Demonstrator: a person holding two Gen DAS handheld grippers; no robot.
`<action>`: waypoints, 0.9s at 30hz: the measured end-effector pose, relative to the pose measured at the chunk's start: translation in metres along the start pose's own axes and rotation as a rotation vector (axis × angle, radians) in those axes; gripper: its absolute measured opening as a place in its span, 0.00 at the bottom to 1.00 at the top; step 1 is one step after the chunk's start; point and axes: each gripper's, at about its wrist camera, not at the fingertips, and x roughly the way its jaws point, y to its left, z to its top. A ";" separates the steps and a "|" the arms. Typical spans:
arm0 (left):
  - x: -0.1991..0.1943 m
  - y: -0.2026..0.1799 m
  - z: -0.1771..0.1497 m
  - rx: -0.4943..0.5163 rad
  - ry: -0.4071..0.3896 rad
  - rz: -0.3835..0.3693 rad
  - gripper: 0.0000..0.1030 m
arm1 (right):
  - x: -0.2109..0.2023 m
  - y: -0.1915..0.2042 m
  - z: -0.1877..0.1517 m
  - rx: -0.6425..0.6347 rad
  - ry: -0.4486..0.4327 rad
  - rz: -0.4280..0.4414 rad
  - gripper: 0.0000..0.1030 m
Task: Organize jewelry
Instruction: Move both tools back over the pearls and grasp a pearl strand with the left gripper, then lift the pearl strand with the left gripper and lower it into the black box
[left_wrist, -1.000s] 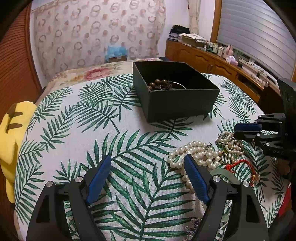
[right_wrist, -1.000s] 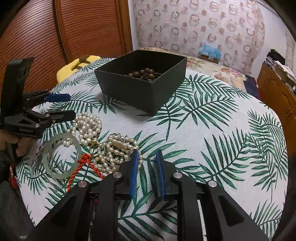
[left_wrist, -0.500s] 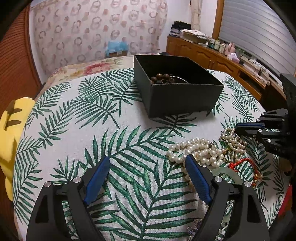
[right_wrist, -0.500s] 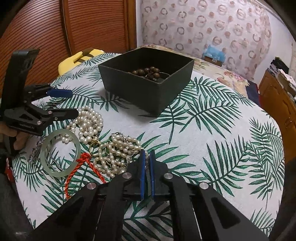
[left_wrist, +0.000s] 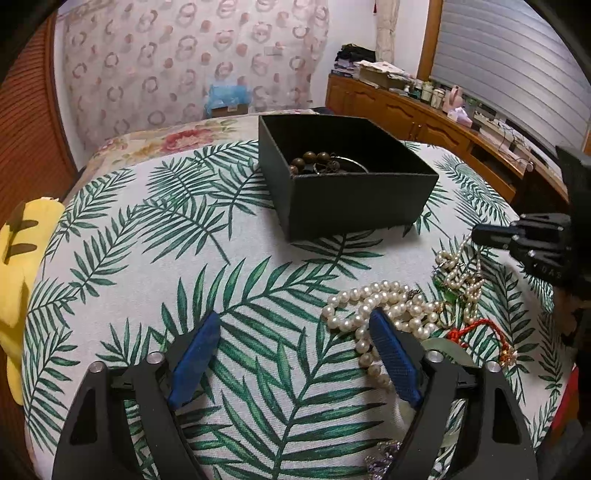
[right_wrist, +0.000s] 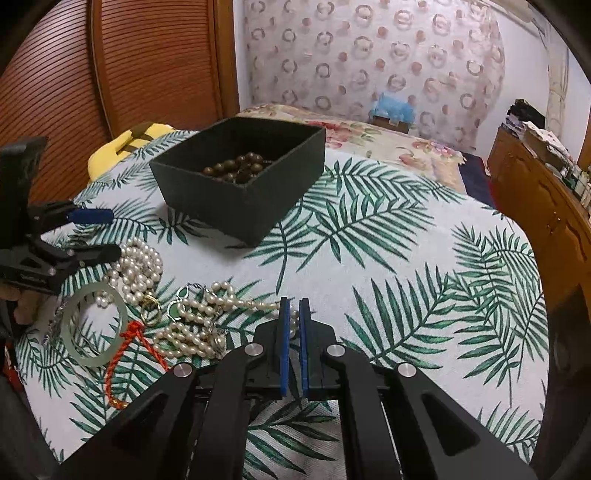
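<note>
A black open box (left_wrist: 354, 206) (right_wrist: 229, 210) on the leaf-print cloth holds a brown bead bracelet (left_wrist: 314, 158) (right_wrist: 236, 170). Near it lie a big-pearl necklace (left_wrist: 369, 302) (right_wrist: 136, 266), a jade bangle (right_wrist: 94, 325) and a red cord (right_wrist: 125, 343). My right gripper (right_wrist: 294, 301) (left_wrist: 476, 234) is shut on a small-pearl strand (right_wrist: 192, 332) (left_wrist: 458, 273), which stretches up from the pile to its tips. My left gripper (left_wrist: 293, 317) (right_wrist: 107, 234) hovers over bare cloth, jaws closing with nothing between them. Its right finger stands beside the big pearls.
A yellow plush toy (left_wrist: 18, 266) (right_wrist: 129, 140) lies at the cloth's edge. A small purple ornament (left_wrist: 384, 458) sits under the left gripper. Floral bedding (right_wrist: 388, 140) lies behind the box. A wooden cabinet (left_wrist: 406, 118) runs along the wall and a slatted wooden door (right_wrist: 129, 74) stands behind.
The right gripper's jaws closed on the small-pearl strand and drew one end of it out of the pile. The left gripper's jaws narrowed a little.
</note>
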 end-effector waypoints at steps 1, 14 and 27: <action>0.001 -0.001 0.002 0.000 0.005 -0.005 0.62 | 0.002 0.000 -0.001 -0.001 0.002 -0.004 0.05; 0.009 -0.014 0.016 0.054 0.048 -0.037 0.23 | 0.008 0.005 -0.005 -0.011 0.017 -0.023 0.06; 0.007 -0.020 0.016 0.138 0.060 -0.031 0.06 | 0.007 0.002 -0.005 -0.002 0.016 -0.001 0.06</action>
